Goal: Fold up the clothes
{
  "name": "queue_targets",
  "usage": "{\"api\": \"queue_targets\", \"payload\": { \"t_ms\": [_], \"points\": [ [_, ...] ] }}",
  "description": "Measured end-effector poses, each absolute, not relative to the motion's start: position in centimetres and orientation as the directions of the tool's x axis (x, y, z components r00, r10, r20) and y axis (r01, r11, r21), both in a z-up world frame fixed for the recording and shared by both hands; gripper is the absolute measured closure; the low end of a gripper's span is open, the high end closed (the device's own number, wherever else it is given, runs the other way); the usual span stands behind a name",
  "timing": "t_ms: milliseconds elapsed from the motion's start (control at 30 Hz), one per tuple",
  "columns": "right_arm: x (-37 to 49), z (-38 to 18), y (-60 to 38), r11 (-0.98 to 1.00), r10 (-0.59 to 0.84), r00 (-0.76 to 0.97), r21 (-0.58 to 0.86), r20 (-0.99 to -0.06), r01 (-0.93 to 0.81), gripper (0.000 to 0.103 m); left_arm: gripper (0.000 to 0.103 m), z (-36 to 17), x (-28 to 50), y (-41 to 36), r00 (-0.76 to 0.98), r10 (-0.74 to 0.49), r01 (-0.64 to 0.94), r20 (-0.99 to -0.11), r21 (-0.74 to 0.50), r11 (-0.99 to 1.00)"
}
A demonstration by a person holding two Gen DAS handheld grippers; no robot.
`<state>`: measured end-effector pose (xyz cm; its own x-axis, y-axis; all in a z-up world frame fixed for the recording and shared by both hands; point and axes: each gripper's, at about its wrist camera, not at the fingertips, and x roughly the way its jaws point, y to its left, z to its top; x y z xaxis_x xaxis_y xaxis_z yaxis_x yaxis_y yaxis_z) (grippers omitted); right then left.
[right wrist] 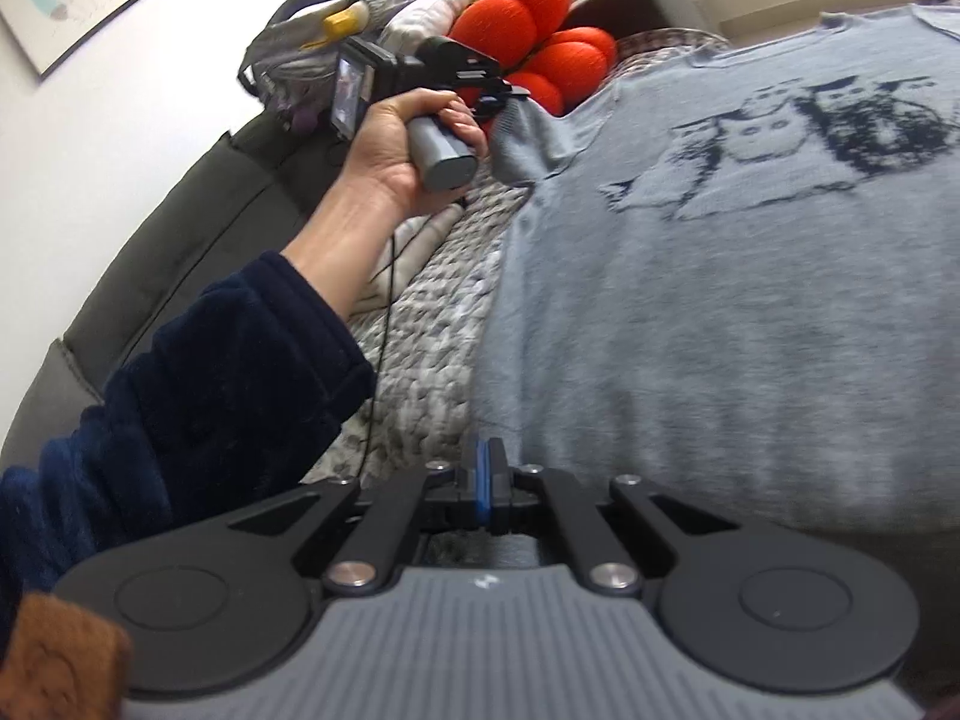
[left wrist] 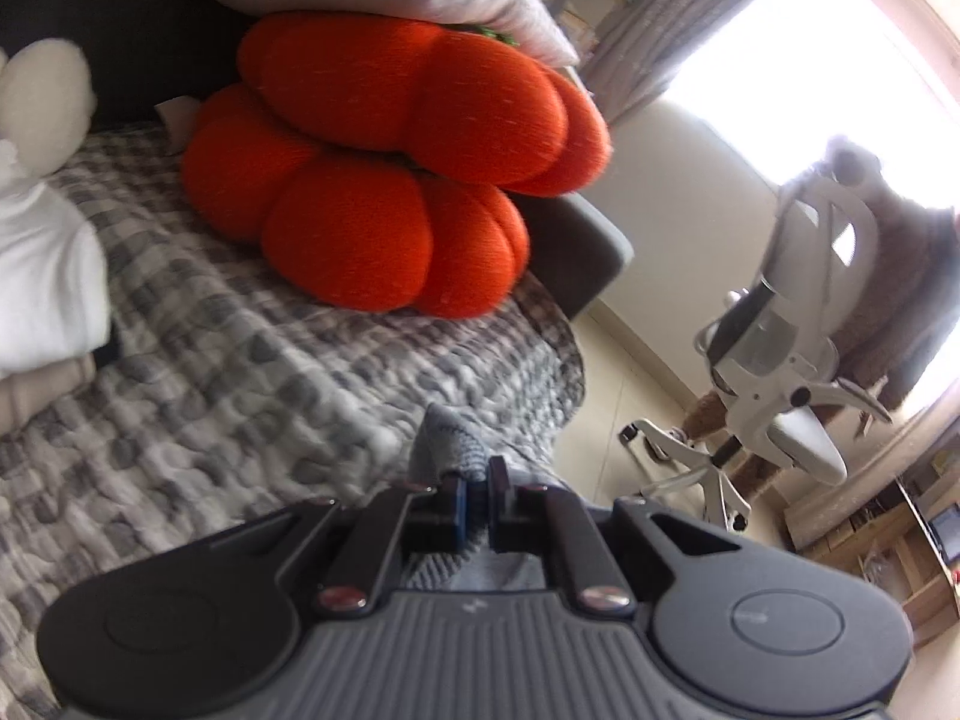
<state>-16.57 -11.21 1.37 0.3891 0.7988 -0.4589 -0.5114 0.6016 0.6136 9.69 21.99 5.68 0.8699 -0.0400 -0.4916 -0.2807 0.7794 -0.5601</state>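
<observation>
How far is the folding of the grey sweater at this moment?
Done: both grips look taken. The left hand-held gripper is shut on a corner of the grey sweater, and the right hand-held gripper is shut at its near edge. In hand: the sweater is spread over the checked blanket, owl print facing up. Left: no fold shows yet, so every fold remains.

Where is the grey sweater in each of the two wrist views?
Left wrist view: only a pinched fold of the grey sweater shows, low centre, at the left gripper.
Right wrist view: the sweater fills the right half, cat print up.
Shared landmark: the orange cushion.
</observation>
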Motion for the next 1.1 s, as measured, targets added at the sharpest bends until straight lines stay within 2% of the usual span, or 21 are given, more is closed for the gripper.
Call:
{"api": "queue_targets", "payload": {
  "t_ms": [100,167,200,233,500,533,600,667,733,767,800,833,867,900,967,1100],
  "points": [
    [-16.7,1.2,-11.8,0.625,0.781,0.410,0.594,-0.472,-0.507,0.103,0.097,6.1,10.2,20.5,0.870,-0.073,-0.252,-0.488,-0.567,0.784],
    [-17.1,1.1,-11.6,0.662,0.749,0.456,0.521,-0.481,-0.538,0.102,0.097,6.2,10.4,19.5,0.866,-0.089,-0.238,-0.491,-0.563,0.791],
    [-17.4,1.2,-11.4,0.665,0.746,0.463,0.495,-0.479,-0.560,0.094,0.097,6.3,10.5,19.1,0.865,-0.095,-0.232,-0.493,-0.560,0.795],
    [-17.5,1.2,-11.2,0.655,0.754,0.455,0.492,-0.473,-0.574,0.090,0.097,6.3,10.6,18.7,0.863,-0.101,-0.226,-0.495,-0.557,0.800],
    [-17.5,0.8,-7.9,0.625,0.775,0.434,0.456,-0.459,-0.634,0.088,0.097,7.5,10.1,16.9,0.861,-0.186,-0.144,-0.474,-0.576,0.804],
    [-17.4,0.7,-7.4,0.625,0.774,0.430,0.455,-0.465,-0.634,0.084,0.097,7.7,10.0,16.7,0.860,-0.195,-0.134,-0.471,-0.578,0.805],
    [-17.5,0.7,-6.4,0.647,0.756,0.458,0.432,-0.467,-0.628,0.041,0.097,8.0,10.1,16.4,0.859,-0.212,-0.116,-0.466,-0.580,0.806],
    [-17.6,0.7,-5.5,0.667,0.737,0.486,0.392,-0.470,-0.633,0.037,0.097,8.3,10.2,16.0,0.854,-0.222,-0.108,-0.470,-0.577,0.809],
    [-17.6,0.6,-4.5,0.682,0.719,0.505,0.347,-0.477,-0.643,0.037,0.097,8.4,10.6,15.7,0.847,-0.228,-0.107,-0.479,-0.576,0.811],
    [-17.6,0.4,-4.0,0.686,0.711,0.508,0.323,-0.486,-0.652,0.041,0.097,8.4,10.9,15.6,0.844,-0.229,-0.111,-0.485,-0.574,0.811],
    [-17.6,0.2,-3.6,0.698,0.695,0.517,0.294,-0.500,-0.653,0.058,0.097,8.4,11.1,15.6,0.841,-0.229,-0.114,-0.491,-0.573,0.812],
    [-17.5,-0.1,-3.1,0.720,0.664,0.537,0.254,-0.520,-0.646,0.068,0.097,8.4,11.3,15.5,0.837,-0.230,-0.118,-0.496,-0.575,0.810],
    [-17.5,-0.3,-2.8,0.742,0.635,0.563,0.216,-0.528,-0.635,0.085,0.097,8.3,11.5,15.5,0.835,-0.232,-0.122,-0.499,-0.579,0.806],
    [-17.4,-0.3,-3.0,0.747,0.632,0.566,0.223,-0.530,-0.626,0.091,0.097,8.3,11.7,15.5,0.832,-0.234,-0.127,-0.503,-0.584,0.802],
    [-17.1,0.0,-3.9,0.744,0.646,0.549,0.277,-0.530,-0.608,0.098,0.097,8.3,12.0,15.4,0.829,-0.239,-0.130,-0.506,-0.590,0.797],
    [-16.6,0.2,-6.5,0.714,0.697,0.503,0.436,-0.510,-0.548,0.098,0.097,8.4,12.4,14.9,0.828,-0.255,-0.119,-0.500,-0.600,0.791]
  ]
}}
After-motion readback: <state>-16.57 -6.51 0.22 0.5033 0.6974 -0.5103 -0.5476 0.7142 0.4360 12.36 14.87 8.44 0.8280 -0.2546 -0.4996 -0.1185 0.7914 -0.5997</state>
